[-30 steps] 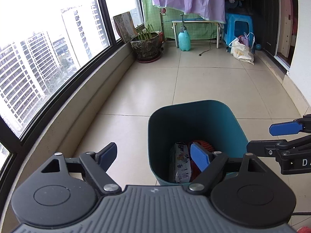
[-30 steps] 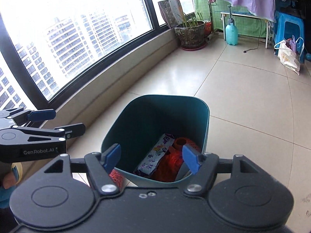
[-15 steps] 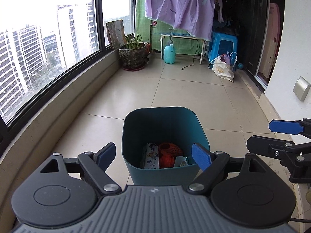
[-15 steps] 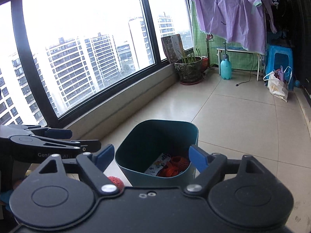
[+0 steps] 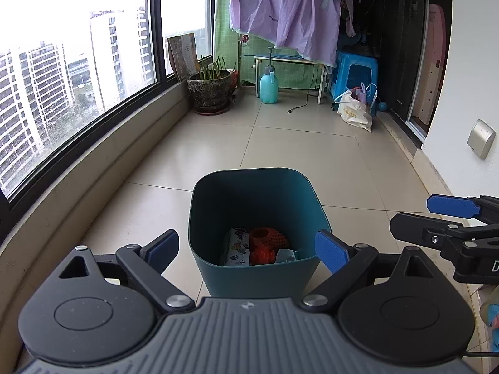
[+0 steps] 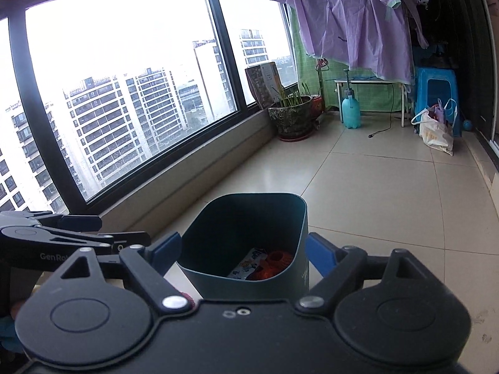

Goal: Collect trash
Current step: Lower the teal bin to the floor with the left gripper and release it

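Left gripper (image 5: 248,246) spread empty, bin (image 5: 255,277) holding trash (image 5: 268,243) (red scrap (image 6: 187,296) right view only)

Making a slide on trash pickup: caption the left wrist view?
Open left tool above a teal bin holding an orange net and wrappers, on a tiled balcony.

We see the bin (image 5: 259,224) at the lower centre of the frame on the floor (image 5: 312,152), trash (image 5: 259,246) lying inside it. The window (image 5: 78,87) runs along the left; a plant pot (image 5: 210,92), spray bottle (image 5: 268,87) and stool (image 5: 355,78) stand across the upper middle, behind the bin.
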### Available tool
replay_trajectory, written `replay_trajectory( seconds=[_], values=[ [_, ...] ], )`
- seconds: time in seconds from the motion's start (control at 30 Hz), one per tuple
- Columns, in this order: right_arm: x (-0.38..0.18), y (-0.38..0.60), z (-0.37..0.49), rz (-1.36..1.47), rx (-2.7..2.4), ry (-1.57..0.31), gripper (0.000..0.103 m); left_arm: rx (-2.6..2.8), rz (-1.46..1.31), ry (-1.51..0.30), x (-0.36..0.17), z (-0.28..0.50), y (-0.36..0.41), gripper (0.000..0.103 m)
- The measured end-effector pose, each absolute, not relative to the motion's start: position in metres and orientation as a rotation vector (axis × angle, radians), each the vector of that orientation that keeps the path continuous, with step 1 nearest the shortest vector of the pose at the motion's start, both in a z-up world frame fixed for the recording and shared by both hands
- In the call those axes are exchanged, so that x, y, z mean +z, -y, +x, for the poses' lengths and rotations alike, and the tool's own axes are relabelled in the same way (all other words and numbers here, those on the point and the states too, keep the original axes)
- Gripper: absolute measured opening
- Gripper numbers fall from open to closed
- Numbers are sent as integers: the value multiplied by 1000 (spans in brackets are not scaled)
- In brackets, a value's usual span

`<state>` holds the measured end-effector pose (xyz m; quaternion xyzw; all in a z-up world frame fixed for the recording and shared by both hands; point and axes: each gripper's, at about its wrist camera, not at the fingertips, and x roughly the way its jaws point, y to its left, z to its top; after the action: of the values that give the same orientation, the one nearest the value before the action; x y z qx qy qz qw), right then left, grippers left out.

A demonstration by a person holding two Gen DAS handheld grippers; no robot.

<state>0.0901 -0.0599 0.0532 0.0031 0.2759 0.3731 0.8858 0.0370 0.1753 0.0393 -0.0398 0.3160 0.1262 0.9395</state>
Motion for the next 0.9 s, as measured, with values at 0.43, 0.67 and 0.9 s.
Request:
replay_trajectory(
  seconds=[0.43, 0.67, 0.9],
  values=[
    [51, 54, 84, -7, 697, -547, 87, 252, -66, -609, 40, 27, -172, 95],
    [51, 48, 81, -34, 694, -543, 87, 237, -62, -594, 41, 23, -172, 95],
    [52, 45, 76, -54, 709, -530, 87, 240, -48, -580, 41, 18, -170, 95]
  ],
)
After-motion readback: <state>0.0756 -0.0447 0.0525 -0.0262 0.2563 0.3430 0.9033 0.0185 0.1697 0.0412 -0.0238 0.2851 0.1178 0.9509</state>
